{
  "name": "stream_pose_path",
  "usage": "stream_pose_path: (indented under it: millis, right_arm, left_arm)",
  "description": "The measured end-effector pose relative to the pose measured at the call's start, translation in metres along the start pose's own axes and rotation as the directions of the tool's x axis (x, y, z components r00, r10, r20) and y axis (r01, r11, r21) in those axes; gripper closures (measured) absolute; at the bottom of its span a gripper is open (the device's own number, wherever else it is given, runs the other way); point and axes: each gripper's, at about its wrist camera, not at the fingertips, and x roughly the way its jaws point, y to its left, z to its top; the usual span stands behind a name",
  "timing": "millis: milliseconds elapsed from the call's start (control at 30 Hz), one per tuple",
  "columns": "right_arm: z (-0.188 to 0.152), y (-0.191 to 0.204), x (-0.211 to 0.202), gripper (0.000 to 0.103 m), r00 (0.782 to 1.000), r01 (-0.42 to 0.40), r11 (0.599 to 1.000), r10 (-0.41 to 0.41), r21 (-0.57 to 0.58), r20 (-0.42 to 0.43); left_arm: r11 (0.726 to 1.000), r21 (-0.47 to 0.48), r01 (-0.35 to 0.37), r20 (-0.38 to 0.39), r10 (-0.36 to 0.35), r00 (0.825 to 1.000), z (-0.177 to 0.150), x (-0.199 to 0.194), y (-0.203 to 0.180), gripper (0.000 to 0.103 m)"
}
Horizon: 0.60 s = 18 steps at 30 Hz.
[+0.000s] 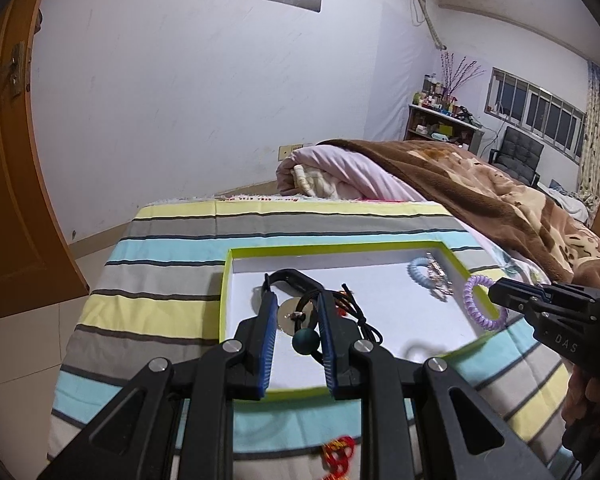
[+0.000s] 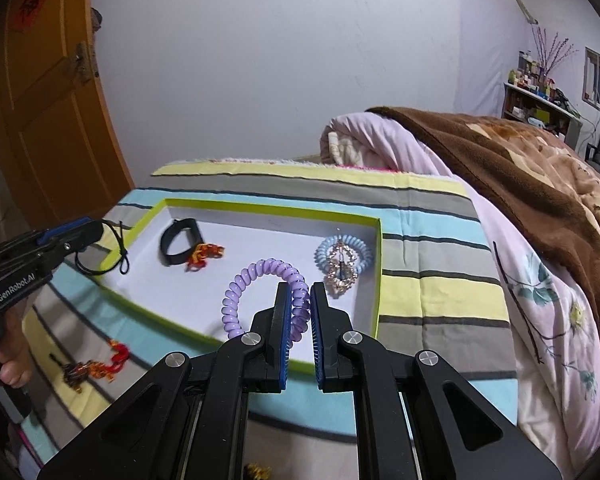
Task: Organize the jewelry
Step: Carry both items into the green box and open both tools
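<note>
Pinching a purple coil band (image 2: 260, 300), the right hand-held gripper (image 2: 300, 312) hovers over the tray (image 2: 376, 280); the left hand-held gripper (image 1: 296, 320) apparently grips a black cord necklace (image 1: 340, 312).

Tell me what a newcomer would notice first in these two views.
First, the purple spiral hair tie pinched in the right gripper above the near right part of the white tray with the lime-green rim. Next, the left gripper holds a black cord necklace with a teal bead over the tray's left side. The tray sits on a striped bedspread.
</note>
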Motion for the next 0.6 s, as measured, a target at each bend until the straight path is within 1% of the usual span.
stream_pose_path:
  millis: [300, 600]
  right_arm:
    - [-0.001, -0.012, 0.039, 0.093, 0.998, 0.013, 1.0, -0.012, 0.012, -0.063]
    - [-0.005, -0.014, 0.057, 0.093, 0.993, 0.015, 1.0, -0.015, 0.0, -0.114]
  left_arm:
    - [1.0, -0.006, -0.024, -0.064, 0.024, 0.998, -0.007, 0.033, 0.008, 0.082]
    - [1.0, -0.005, -0.021, -0.131, 0.021, 0.991, -0.012, 0.052, 0.01, 0.082]
